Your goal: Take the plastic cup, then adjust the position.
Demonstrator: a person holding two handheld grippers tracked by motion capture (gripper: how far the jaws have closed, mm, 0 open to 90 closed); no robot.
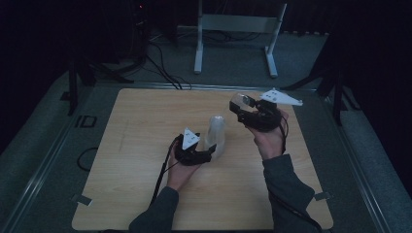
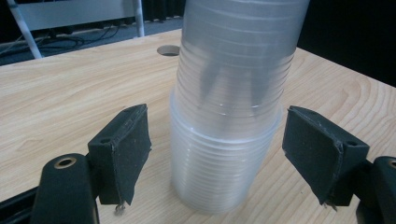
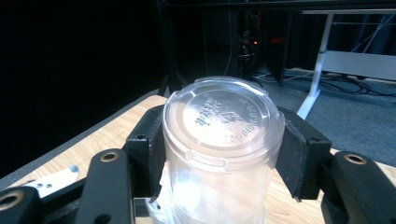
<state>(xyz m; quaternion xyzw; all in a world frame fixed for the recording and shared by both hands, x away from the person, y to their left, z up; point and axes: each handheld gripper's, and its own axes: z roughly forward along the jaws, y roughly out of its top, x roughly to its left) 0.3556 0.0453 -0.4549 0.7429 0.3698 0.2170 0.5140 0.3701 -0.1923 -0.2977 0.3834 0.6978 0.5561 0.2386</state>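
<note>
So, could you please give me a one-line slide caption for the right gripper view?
Right gripper shut on one clear cup, base toward the camera, above the table.

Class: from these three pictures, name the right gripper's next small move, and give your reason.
Probably carry the single cup away and set it down: the right gripper is shut on it above the table, while the left gripper's open jaws flank the stack of cups.

The high view was dim and underexposed; only the tabletop caught soft light, and the room beyond its far edge sank into near black. Both gripper views were brighter. In the left gripper view the stack of clear cups was slightly blurred. In the right gripper view the held cup showed soft glare on its base, with a dark background.
</note>
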